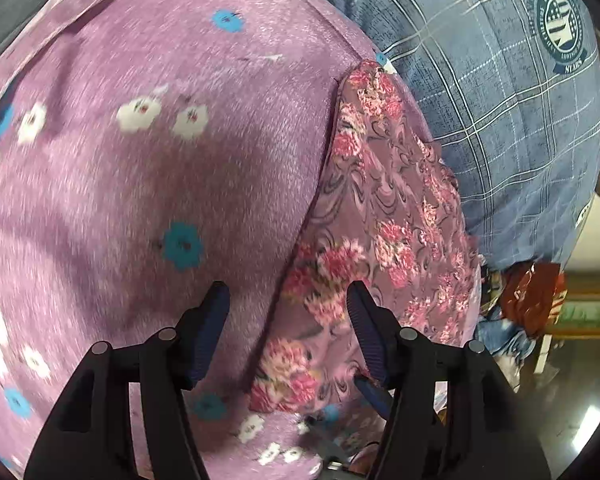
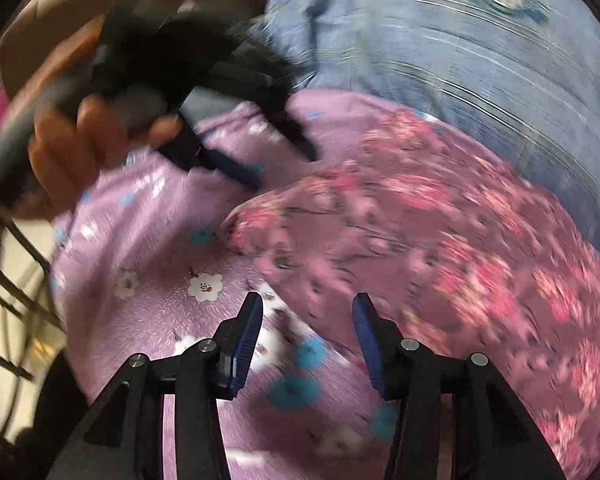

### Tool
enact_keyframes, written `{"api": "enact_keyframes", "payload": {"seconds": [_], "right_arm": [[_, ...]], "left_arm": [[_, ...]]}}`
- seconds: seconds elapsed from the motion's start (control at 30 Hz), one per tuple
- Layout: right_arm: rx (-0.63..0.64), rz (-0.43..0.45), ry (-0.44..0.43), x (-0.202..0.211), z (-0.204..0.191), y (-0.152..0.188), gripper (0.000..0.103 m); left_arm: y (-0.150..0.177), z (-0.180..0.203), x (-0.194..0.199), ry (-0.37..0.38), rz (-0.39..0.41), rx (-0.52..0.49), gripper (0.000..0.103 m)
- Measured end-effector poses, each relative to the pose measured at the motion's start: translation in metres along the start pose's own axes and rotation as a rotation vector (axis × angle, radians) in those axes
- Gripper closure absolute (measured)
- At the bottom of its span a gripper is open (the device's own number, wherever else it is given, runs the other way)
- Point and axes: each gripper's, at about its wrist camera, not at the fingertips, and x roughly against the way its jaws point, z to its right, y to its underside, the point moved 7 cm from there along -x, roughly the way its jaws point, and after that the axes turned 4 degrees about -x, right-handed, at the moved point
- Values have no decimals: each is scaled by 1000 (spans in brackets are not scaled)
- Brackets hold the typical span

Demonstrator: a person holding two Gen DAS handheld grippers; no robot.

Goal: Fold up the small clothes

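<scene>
A pink rose-print cloth [image 1: 384, 248] lies folded in a narrow strip on a purple spread with white and blue flowers [image 1: 140, 168]. My left gripper [image 1: 288, 292] is open and empty, just above the strip's left edge. In the right wrist view the rose-print cloth [image 2: 440, 248] spreads to the right on the purple spread [image 2: 148, 240]. My right gripper [image 2: 306, 304] is open and empty over the cloth's near edge. The left gripper [image 2: 276, 160] shows there too, held by a hand [image 2: 80, 152], above the cloth's far end. This view is blurred.
A blue checked fabric with a round badge [image 1: 500, 80] lies behind the cloth; it also shows in the right wrist view [image 2: 440, 32]. Red and mixed items [image 1: 532, 296] sit past the bed edge at right. Dark wires and pale floor [image 2: 12, 300] are at left.
</scene>
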Motion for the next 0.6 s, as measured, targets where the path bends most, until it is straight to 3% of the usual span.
{"api": "enact_keyframes", "payload": {"seconds": [0.1, 0.13, 0.17, 0.2, 0.27, 0.37, 0.47, 0.53, 0.57, 0.6], "right_arm": [[105, 8, 123, -23, -14, -6, 53], [139, 36, 199, -31, -16, -11, 56], [145, 60, 214, -32, -16, -14, 66], [141, 97, 219, -32, -15, -19, 97], [105, 156, 240, -25, -8, -27, 96], [43, 244, 201, -4, 6, -32, 96], [15, 274, 177, 3, 10, -33, 97], [-9, 269, 153, 1, 13, -32, 97], [-24, 261, 139, 0, 16, -31, 97], [-42, 252, 122, -1, 20, -29, 97]], "left_arm": [[-10, 5, -5, 22, -22, -18, 37], [-14, 8, -8, 23, -31, -34, 36], [-16, 10, -10, 24, -36, -49, 36], [-19, 13, -11, 28, -41, -70, 36], [-25, 22, -14, 63, -48, -111, 34], [-33, 36, -23, 102, -54, -141, 21], [-37, 49, -43, 114, -85, -129, 21], [-37, 58, -51, 100, -68, -141, 27], [-36, 62, -51, 92, -60, -159, 48], [-35, 67, -52, 79, -56, -185, 76]]}}
